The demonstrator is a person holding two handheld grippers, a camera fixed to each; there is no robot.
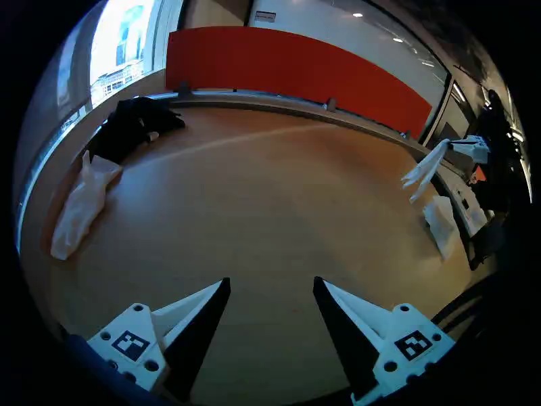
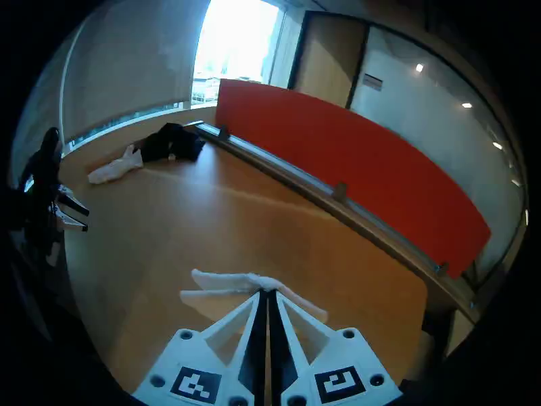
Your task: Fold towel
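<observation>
My right gripper (image 2: 265,292) is shut on a white towel (image 2: 230,281), which spreads to both sides just past the fingertips above the wooden table (image 2: 223,216). In the left gripper view that same gripper (image 1: 473,145) is at the far right, with the white towel (image 1: 425,170) hanging from it. A white piece of cloth (image 1: 443,227) lies on the table just below; I cannot tell whether the two are joined. My left gripper (image 1: 270,281) is open over bare table with nothing between its fingers. It also appears at the far left of the right gripper view (image 2: 67,206).
A second white towel (image 1: 81,203) lies crumpled by the table's left edge, beside a black cloth (image 1: 135,125). Both sit at the far end in the right gripper view, white towel (image 2: 115,169) and black cloth (image 2: 169,143). A red partition (image 1: 291,68) lines the back edge.
</observation>
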